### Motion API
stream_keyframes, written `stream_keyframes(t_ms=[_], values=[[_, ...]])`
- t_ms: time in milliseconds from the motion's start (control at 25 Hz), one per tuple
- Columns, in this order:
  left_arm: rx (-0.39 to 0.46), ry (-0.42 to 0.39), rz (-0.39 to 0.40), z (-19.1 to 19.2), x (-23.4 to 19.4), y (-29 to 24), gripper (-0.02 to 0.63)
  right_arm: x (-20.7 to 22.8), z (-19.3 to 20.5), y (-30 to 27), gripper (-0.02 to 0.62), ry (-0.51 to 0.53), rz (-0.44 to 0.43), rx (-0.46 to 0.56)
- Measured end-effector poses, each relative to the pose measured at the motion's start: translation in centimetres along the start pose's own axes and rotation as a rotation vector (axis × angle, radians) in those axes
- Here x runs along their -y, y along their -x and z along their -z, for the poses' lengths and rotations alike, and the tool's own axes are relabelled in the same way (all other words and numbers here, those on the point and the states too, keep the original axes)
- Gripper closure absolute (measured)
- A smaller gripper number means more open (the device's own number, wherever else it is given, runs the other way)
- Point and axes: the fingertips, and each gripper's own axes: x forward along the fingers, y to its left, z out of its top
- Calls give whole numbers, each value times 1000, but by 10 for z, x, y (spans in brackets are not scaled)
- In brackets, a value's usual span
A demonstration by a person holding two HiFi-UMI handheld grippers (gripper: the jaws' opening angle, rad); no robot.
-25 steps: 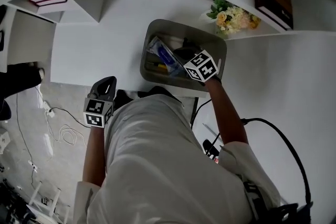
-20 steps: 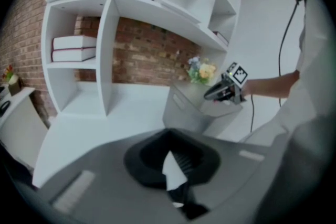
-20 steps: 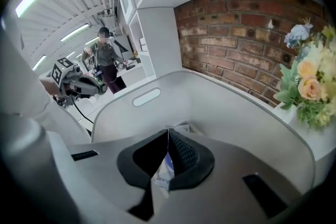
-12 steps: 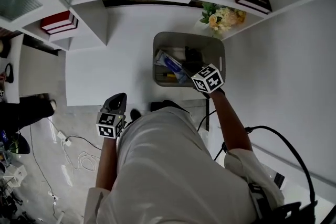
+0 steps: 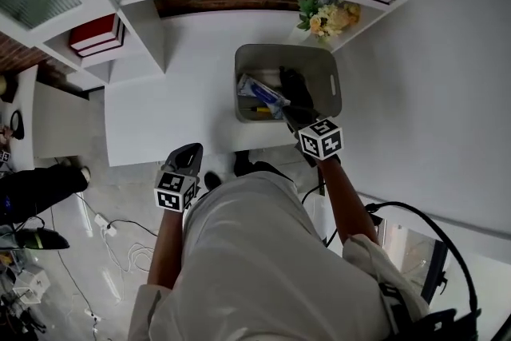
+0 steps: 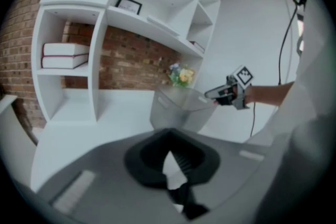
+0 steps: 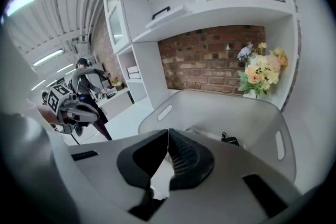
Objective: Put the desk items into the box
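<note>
Box (image 5: 287, 49) on desk (image 5: 176, 92), flowers (image 5: 323, 16) behind it, books (image 5: 97, 34) at left

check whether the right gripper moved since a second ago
Yes. The right gripper pulled back toward the person: its marker cube was over the box and now sits outside its near rim.

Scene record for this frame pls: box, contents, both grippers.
box: grey, open-topped, on the white desk
contents: blue-and-white packet, dark items beside it; the rest is unclear
right gripper: jaws together, nothing between them, at the box's near rim
left gripper: jaws together, nothing between them, at the desk's front edge, apart from the box
flowers: behind the box
</note>
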Motion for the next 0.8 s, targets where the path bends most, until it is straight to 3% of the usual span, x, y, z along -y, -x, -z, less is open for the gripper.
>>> stream_keyframes(t_ms=[440,800], values=[[27,-70,107,10,21,33,603,-81,57,43,592,-145,66,105],[48,-96,117,7,42,38,603,-84,82,67,592,-220,95,135]])
